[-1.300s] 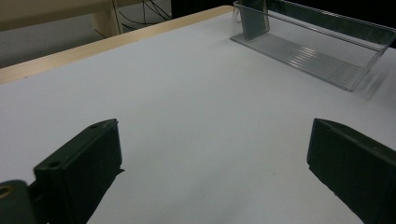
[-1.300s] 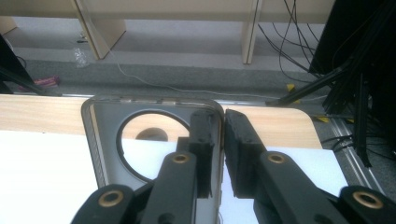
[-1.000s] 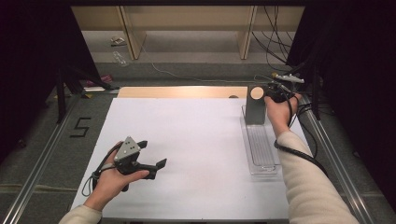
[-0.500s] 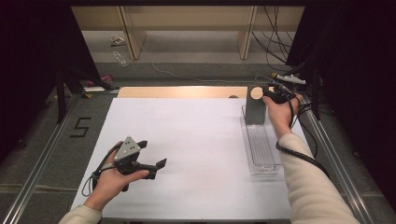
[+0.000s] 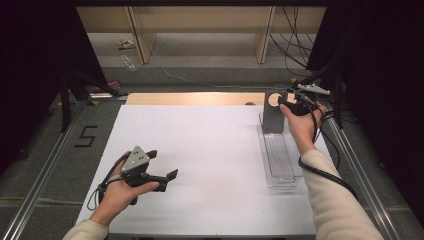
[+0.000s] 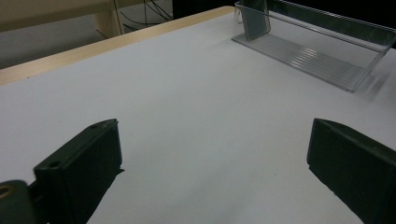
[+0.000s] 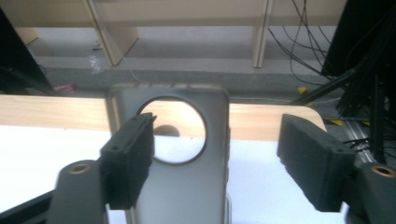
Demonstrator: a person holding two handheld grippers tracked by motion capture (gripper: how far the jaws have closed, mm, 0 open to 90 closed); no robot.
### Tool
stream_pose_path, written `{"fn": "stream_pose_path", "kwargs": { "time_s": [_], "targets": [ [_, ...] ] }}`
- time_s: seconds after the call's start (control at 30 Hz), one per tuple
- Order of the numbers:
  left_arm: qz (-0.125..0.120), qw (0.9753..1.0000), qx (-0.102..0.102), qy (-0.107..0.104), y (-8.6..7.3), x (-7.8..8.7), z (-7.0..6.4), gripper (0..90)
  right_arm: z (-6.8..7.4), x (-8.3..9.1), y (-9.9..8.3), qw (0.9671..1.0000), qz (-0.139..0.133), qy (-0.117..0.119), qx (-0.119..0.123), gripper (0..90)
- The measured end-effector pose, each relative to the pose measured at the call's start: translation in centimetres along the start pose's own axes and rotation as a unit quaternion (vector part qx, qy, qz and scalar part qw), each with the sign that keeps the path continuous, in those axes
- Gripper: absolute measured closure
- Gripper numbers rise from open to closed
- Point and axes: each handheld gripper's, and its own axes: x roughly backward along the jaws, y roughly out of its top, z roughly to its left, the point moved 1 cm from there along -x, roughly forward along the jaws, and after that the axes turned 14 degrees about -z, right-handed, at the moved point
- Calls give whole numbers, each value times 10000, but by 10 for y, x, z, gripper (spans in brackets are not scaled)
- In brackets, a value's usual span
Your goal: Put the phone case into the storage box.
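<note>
A grey flat case (image 5: 273, 114) with a round hole near its top stands upright at the far end of a clear plastic tray (image 5: 280, 160) on the right of the white table sheet (image 5: 210, 145). My right gripper (image 5: 288, 103) is open just behind the top of the case. In the right gripper view the case (image 7: 187, 186) stands close in front of the right gripper (image 7: 217, 140), its right edge between the spread jaws. My left gripper (image 5: 162, 166) rests open low over the sheet at the front left, nothing between its jaws. The left gripper view has the left gripper (image 6: 212, 135), the tray (image 6: 317, 51) and the case (image 6: 254, 18).
A bare wooden strip (image 5: 195, 98) runs along the table's far edge. Metal rails (image 5: 45, 175) flank the table on both sides. Cables (image 5: 295, 45) hang at the back right beyond the table. A number 5 (image 5: 86, 136) is marked on the mat at the left.
</note>
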Motion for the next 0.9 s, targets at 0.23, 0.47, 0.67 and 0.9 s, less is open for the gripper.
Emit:
{"fn": "stream_pose_path", "kwargs": {
  "time_s": [0.23,0.47,0.67,0.9],
  "targets": [
    [27,10000,-10,5,0,0,0,29,3,14,-6,9997,28,220,102,189],
    [38,10000,-14,15,-1,0,1,29,4,26,-11,9993,24,354,108,174],
    [37,10000,12,31,-1,0,1,29,7,39,-16,9985,-1,517,171,172],
    [50,10000,2,43,-1,0,1,31,5,51,-23,9978,41,651,151,171]
  ]
}}
